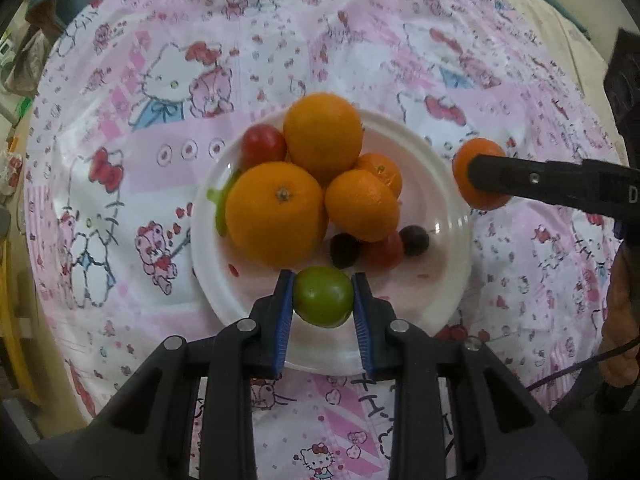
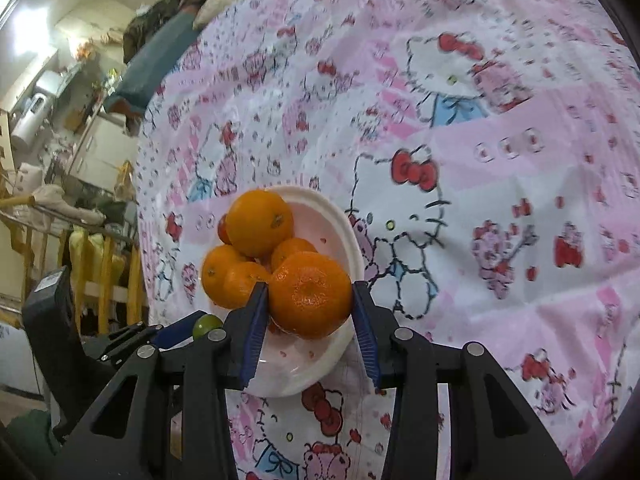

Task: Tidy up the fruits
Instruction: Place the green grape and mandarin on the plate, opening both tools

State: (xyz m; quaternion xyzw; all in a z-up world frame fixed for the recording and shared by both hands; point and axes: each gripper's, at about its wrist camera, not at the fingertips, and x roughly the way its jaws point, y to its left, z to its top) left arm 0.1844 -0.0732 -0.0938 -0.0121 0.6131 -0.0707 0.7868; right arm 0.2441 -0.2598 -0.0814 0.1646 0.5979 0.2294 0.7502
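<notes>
Left gripper (image 1: 323,300): fingers closed on green fruit (image 1: 323,297), held over near rim of white plate (image 1: 440,216).
Right gripper (image 2: 308,300): fingers clamp mandarin (image 2: 310,294), at plate's edge.
Plate load: oranges (image 1: 276,212), small red (image 1: 263,145) and dark fruits (image 1: 415,240) piled beyond left fingertips.
Progress: judged late; most fruit plated, two held pieces left to set down.
Tablecloth (image 1: 160,160): no loose fruit seen.

Fruit pile (image 1: 304,184) sits on plate (image 1: 436,276), plate on tablecloth (image 1: 160,184); my left gripper (image 1: 323,300) before pile, my right gripper (image 2: 310,300) right of plate.
</notes>
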